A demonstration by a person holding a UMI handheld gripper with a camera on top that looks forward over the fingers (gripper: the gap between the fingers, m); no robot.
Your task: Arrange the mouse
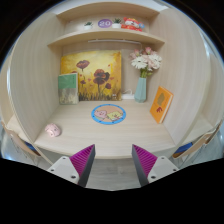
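Held wide open with nothing between the pads: gripper (115,165), back from the desk edge, likely to see everything first. Small, round and pale pink, sat ahead and off to the left on the smooth wooden desk (100,135): mouse (53,130). Straight ahead, flat and round with bright rings: mouse pad (108,114), probably the mouse's home, well apart from it. Leaned against the back wall to stay up: flower painting (98,75). Beyond to the right, tall and glassy with soft blooms: vase (141,88), beside an orange card (161,103).
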